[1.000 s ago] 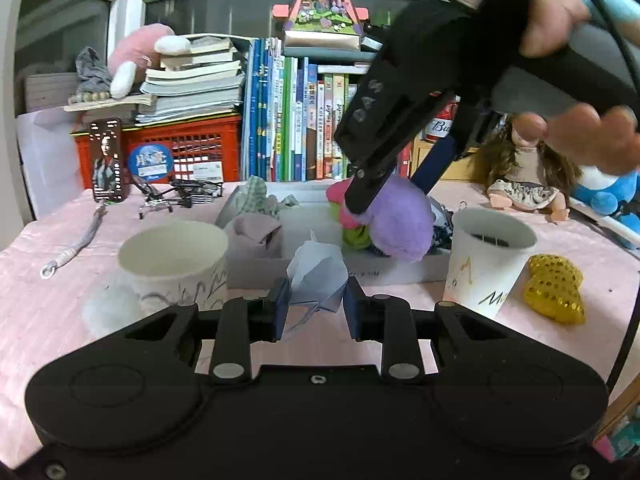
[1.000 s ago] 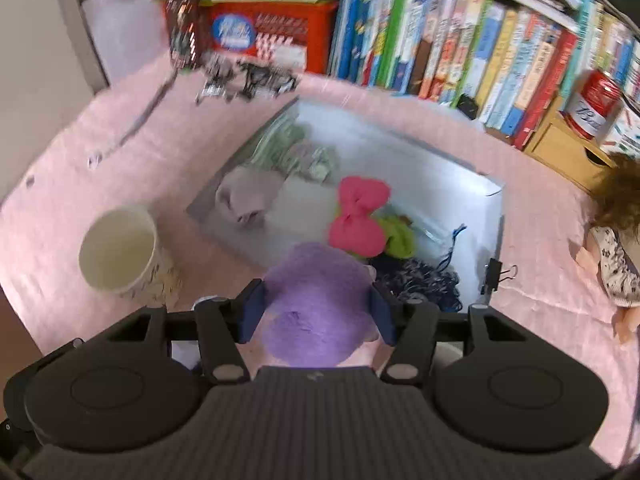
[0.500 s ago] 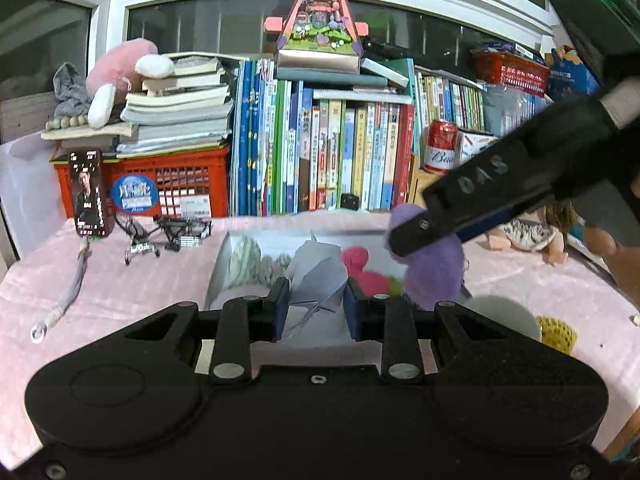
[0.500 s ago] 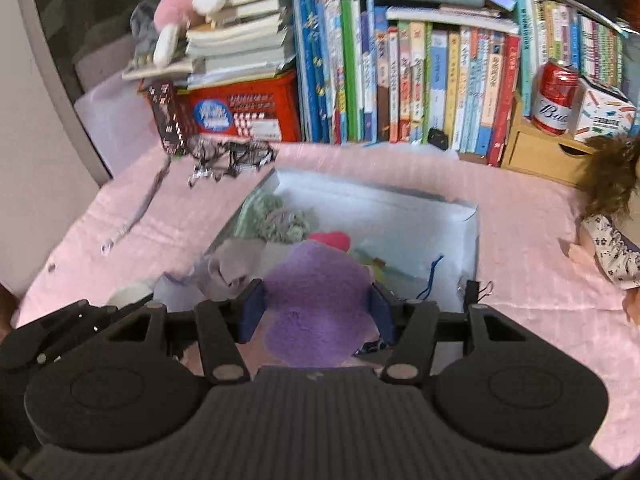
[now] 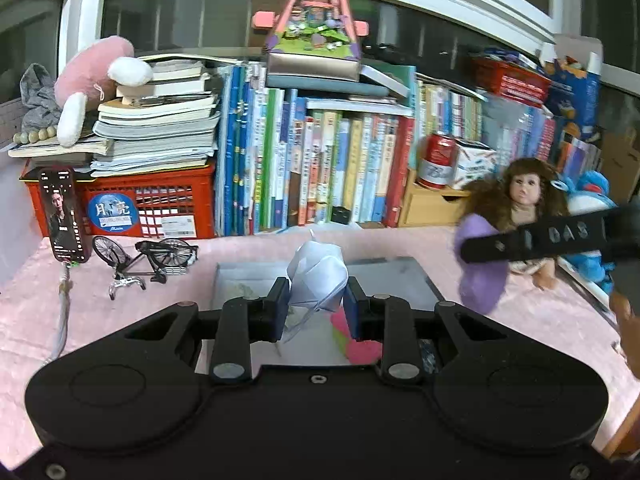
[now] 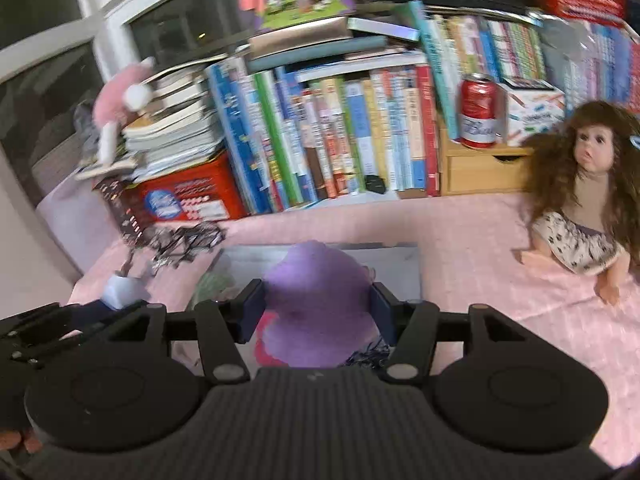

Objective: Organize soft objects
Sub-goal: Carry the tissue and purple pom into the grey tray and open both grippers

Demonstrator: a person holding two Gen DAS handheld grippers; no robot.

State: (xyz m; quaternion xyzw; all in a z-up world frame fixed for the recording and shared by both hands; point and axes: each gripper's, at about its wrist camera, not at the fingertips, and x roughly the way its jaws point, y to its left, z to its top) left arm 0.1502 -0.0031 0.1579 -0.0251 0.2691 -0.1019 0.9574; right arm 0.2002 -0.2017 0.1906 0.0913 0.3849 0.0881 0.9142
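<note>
Both my grippers have lifted above the grey tray (image 5: 416, 276). Left gripper (image 5: 316, 304) clenches a pale fabric bundle (image 5: 318, 276); right gripper (image 6: 318, 312) clenches a purple plush (image 6: 320, 296). I'd carry both steadily, grips unchanged.

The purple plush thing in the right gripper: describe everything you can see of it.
The purple plush is a rounded, fuzzy lump of lilac fabric, soft-looking, with no face or limbs visible. The right gripper holds it, its jaws pressing on both sides so the plush bulges above and below them. It hangs in the air over the shallow grey tray, touching nothing else that shows. In the left wrist view it appears at the right, in front of the doll, partly hidden by a black finger.
</note>
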